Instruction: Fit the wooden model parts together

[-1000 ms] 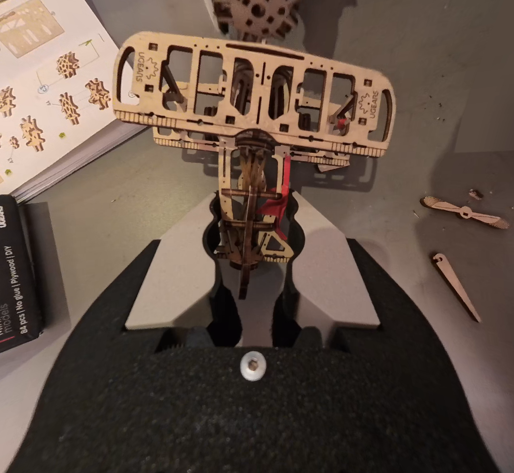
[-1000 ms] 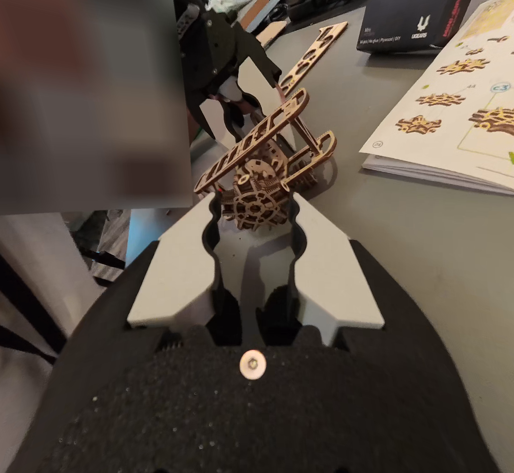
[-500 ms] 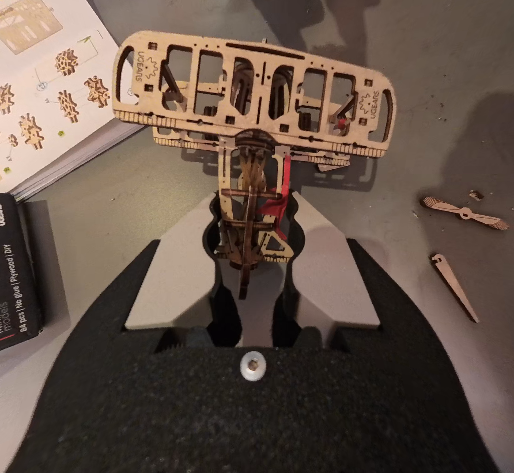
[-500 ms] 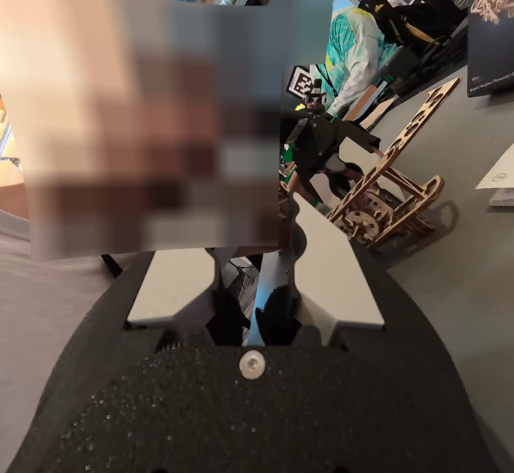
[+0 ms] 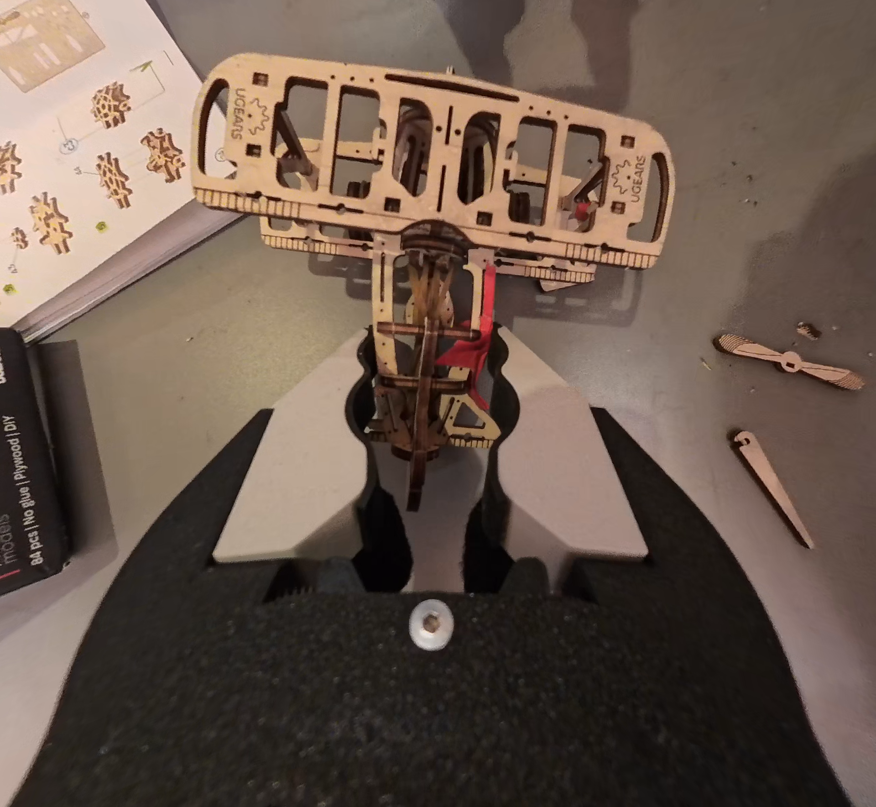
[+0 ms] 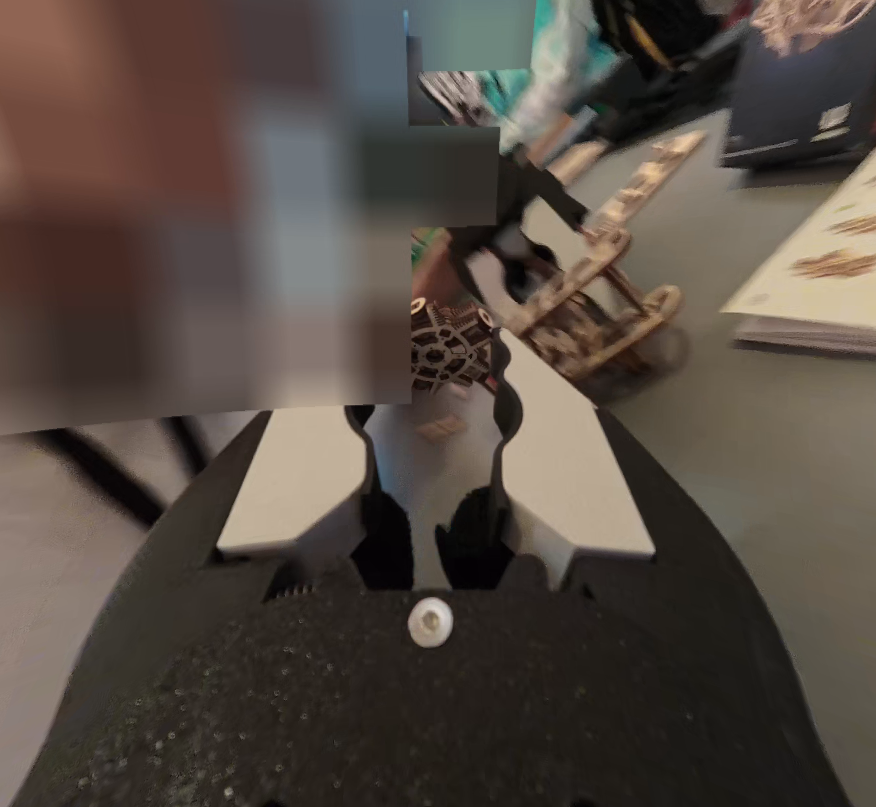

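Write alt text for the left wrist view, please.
The left gripper has its fingers shut on the tail of a wooden biplane over a grey table. A propeller and a pointed stick lie right, a booklet left.

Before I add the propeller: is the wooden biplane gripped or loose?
Gripped: the left tongs are shut on the wooden biplane at its tail.
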`<action>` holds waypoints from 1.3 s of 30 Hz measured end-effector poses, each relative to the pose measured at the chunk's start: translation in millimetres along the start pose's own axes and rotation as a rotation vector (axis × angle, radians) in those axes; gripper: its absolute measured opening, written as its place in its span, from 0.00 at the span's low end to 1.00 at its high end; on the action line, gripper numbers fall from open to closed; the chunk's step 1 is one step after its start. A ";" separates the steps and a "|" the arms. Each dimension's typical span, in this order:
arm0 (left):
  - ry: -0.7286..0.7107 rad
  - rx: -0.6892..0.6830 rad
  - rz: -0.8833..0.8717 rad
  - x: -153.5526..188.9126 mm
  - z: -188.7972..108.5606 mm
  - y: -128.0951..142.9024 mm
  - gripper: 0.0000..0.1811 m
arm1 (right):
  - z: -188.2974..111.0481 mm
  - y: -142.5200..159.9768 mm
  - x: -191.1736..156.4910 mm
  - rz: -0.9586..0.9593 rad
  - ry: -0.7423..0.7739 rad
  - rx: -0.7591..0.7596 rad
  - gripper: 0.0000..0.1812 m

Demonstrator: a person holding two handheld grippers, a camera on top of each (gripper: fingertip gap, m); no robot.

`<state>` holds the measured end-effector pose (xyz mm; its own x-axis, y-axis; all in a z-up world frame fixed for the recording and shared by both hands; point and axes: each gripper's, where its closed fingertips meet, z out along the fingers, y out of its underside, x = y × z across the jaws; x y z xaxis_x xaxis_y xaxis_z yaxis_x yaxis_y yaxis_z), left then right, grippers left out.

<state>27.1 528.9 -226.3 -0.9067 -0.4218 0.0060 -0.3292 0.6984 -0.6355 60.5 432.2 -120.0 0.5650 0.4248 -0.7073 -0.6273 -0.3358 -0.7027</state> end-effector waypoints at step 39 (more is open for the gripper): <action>-0.002 -0.024 0.010 0.7 1.6 -1.4 0.24 | 25.4 35.1 53.6 -0.857 0.400 -0.363 0.26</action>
<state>27.4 526.7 -226.6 -0.9095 -0.4158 -0.0013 -0.3266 0.7162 -0.6168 55.2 464.5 -180.6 0.9285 0.3518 0.1190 0.2368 -0.3138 -0.9195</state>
